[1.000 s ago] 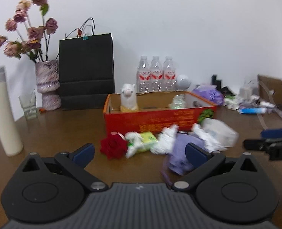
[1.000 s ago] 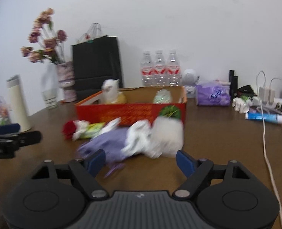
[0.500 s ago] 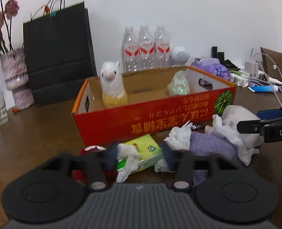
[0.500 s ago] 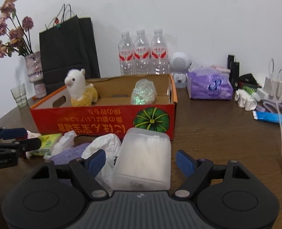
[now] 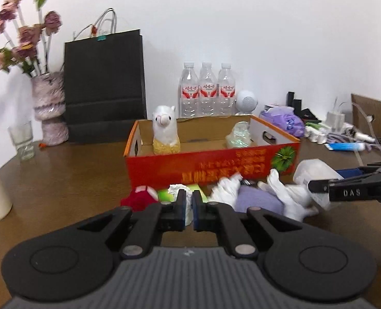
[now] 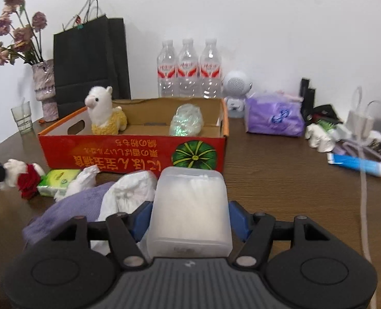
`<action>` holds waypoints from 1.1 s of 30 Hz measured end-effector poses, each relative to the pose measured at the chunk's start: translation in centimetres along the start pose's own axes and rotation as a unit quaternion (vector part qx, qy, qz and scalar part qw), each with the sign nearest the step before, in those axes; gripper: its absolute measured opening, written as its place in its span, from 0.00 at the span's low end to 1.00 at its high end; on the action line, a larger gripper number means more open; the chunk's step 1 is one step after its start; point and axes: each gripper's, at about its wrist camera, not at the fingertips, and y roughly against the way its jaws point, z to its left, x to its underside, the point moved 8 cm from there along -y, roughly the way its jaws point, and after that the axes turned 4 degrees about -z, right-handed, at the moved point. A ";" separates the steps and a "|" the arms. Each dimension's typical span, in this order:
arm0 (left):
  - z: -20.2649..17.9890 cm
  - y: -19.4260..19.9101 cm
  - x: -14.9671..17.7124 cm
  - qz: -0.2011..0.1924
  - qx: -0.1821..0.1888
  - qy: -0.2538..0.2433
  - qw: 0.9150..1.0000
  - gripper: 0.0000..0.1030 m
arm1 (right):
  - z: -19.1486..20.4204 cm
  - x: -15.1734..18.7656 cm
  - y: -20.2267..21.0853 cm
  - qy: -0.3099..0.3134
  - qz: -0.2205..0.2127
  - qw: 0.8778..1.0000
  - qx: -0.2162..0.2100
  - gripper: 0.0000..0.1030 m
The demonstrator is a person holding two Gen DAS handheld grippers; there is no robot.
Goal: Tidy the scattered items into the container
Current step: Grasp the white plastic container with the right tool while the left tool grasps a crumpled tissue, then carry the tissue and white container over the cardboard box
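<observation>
Right wrist view: the right gripper (image 6: 190,221) jaws have just been closing, now pressing the tub (image 6: 190,206), which is lying just before the box (image 6: 128,152). The left gripper (image 5: 188,209) is pinching tissue (image 5: 182,193), jaws nearly together.

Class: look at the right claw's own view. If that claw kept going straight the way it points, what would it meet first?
Probably the red box. The right claw already has the frosted plastic tub between its pads, and the box's front wall lies just beyond it; depth is uncertain.
</observation>
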 end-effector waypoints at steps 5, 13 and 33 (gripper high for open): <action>-1.7 4.2 4.7 0.058 0.007 0.013 0.998 0.05 | 0.8 2.4 6.2 0.043 0.001 0.999 0.010 0.62; -5.0 8.1 8.7 0.084 0.035 -0.016 0.996 0.07 | 3.2 7.7 12.8 0.055 0.031 0.998 -0.007 0.62; -3.1 3.7 8.0 0.110 0.010 0.033 0.993 0.18 | 3.5 9.3 11.6 0.040 0.050 0.998 0.003 0.63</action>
